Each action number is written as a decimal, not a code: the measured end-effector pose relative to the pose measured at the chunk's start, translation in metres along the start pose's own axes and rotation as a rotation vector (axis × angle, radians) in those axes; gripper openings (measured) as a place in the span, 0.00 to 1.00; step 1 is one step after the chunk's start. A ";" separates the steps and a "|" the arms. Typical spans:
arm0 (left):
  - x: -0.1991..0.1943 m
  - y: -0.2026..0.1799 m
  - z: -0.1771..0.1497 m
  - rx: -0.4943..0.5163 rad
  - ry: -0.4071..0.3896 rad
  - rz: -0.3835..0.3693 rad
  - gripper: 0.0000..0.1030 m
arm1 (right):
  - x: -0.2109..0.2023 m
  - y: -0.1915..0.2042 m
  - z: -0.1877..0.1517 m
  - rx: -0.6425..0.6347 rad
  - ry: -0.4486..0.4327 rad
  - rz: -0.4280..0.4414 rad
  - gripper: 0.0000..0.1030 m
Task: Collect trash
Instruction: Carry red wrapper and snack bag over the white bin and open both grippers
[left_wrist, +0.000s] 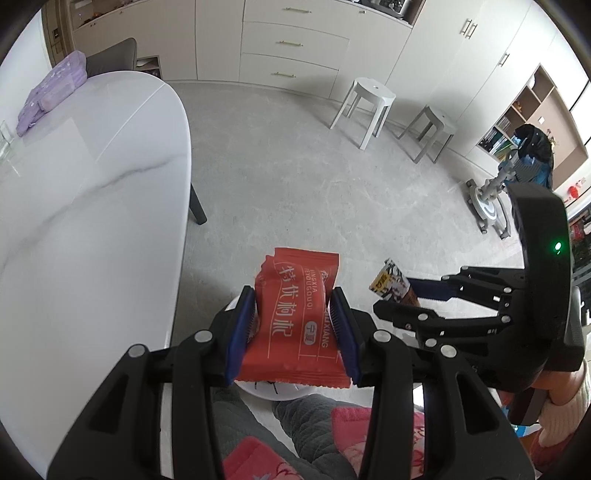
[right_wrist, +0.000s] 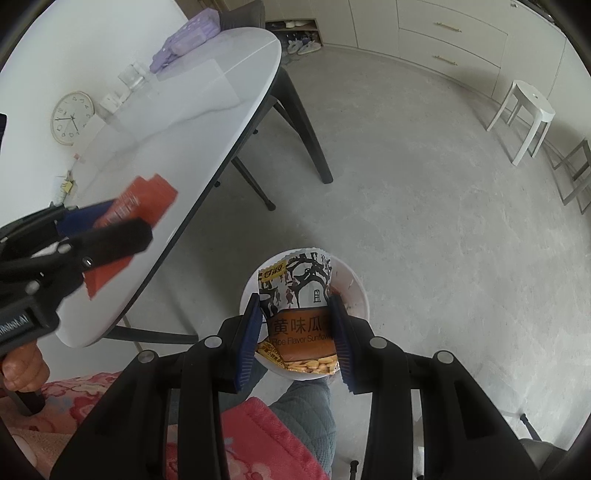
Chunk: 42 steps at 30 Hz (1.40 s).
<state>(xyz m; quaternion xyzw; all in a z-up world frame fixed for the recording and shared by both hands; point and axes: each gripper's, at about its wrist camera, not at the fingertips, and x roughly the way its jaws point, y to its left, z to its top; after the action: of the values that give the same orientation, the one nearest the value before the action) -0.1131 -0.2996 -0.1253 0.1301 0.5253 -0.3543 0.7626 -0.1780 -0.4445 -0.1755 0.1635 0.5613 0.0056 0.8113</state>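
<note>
So both hands are loaded at this point. The left gripper (left_wrist: 293, 319) has its blue pads (left_wrist: 242, 334) squeezed onto a red snack wrapper (left_wrist: 295, 321) with white Chinese lettering, gripping it by its two side edges so the packet stands up between the fingers. Under it you can just make out the rim of a white round bin (left_wrist: 275, 393) on the grey floor (left_wrist: 295, 166). From the right wrist camera, the right gripper (right_wrist: 295, 328) is pinching a sunflower seed packet (right_wrist: 295, 314), the one with black-and-white artwork up top and an orange band reading "Sunflower", and it's held right over the open mouth of that white round bin (right_wrist: 356, 291), with the lower end of the packet down around rim level. The red snack wrapper (right_wrist: 144, 206) shows up there too, off to the left in front of the white marble-look table (right_wrist: 177, 122), which has a lilac pouch (right_wrist: 188, 40), a clear glass (right_wrist: 133, 75) and a round wall-style clock (right_wrist: 72, 118) lying on it. Two stools (left_wrist: 365, 107) stand near the cream cabinets (left_wrist: 291, 44) at the back, well apart from the bin.
</note>
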 end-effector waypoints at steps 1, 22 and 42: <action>0.002 -0.003 0.001 0.000 0.005 0.005 0.40 | -0.001 -0.002 -0.001 -0.001 -0.003 0.003 0.36; -0.003 -0.005 -0.010 -0.016 0.026 0.023 0.83 | -0.002 -0.009 -0.003 -0.005 0.005 0.030 0.36; -0.017 0.018 -0.019 -0.126 -0.001 0.092 0.89 | 0.056 0.020 -0.013 -0.042 0.135 0.068 0.97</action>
<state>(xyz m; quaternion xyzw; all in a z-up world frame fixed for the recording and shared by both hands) -0.1174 -0.2692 -0.1207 0.1057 0.5397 -0.2852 0.7850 -0.1654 -0.4110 -0.2250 0.1645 0.6086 0.0558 0.7742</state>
